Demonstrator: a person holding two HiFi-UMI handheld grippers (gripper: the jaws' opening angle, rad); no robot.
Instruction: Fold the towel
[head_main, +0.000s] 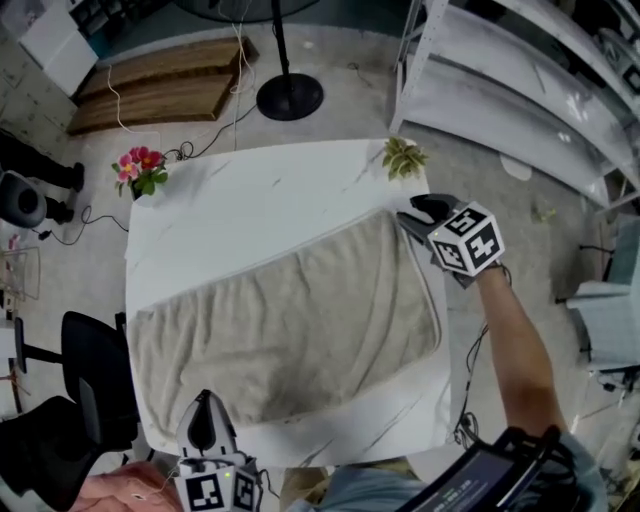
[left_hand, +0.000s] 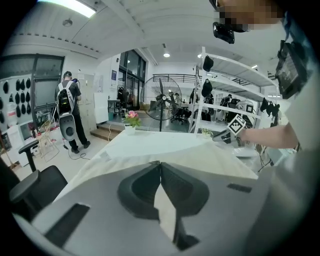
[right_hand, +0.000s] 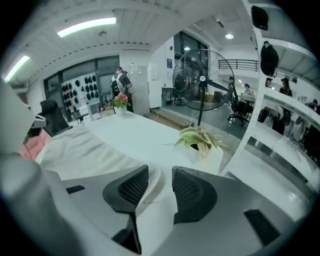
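While the beige towel (head_main: 290, 320) lies spread out flat and slanted across the white table (head_main: 250, 190), the person works on it from the near side. It covers most of the near half of the table, and its right end comes close to the right edge.

Down at the near edge, the left gripper (head_main: 205, 400) has its jaws squeezed tight together, with a bit of the towel's near left part pinched between them. At the far right corner of the towel, the right gripper (head_main: 408, 216) has its jaws apart. That corner lies loose on the table between and under them, and the pads (right_hand: 131, 187) do not press on it.

Each gripper wears a cube (head_main: 467, 238) with black and white square patterns on it, and those are shapes, not words. By the person's chest is a dark device (head_main: 470, 485) with pale print on it, too small to read.

A pot of pink flowers (head_main: 140, 168) stands at the far left corner of the table. A small green plant (head_main: 403, 157) stands at the far right corner, just beyond the right gripper. Behind the table, on the floor, are the round black foot of a fan (head_main: 289, 97) and some wooden boards (head_main: 160, 85). A black chair (head_main: 95, 365) stands to the left, and a white metal shelf (head_main: 500, 90) stands to the right.
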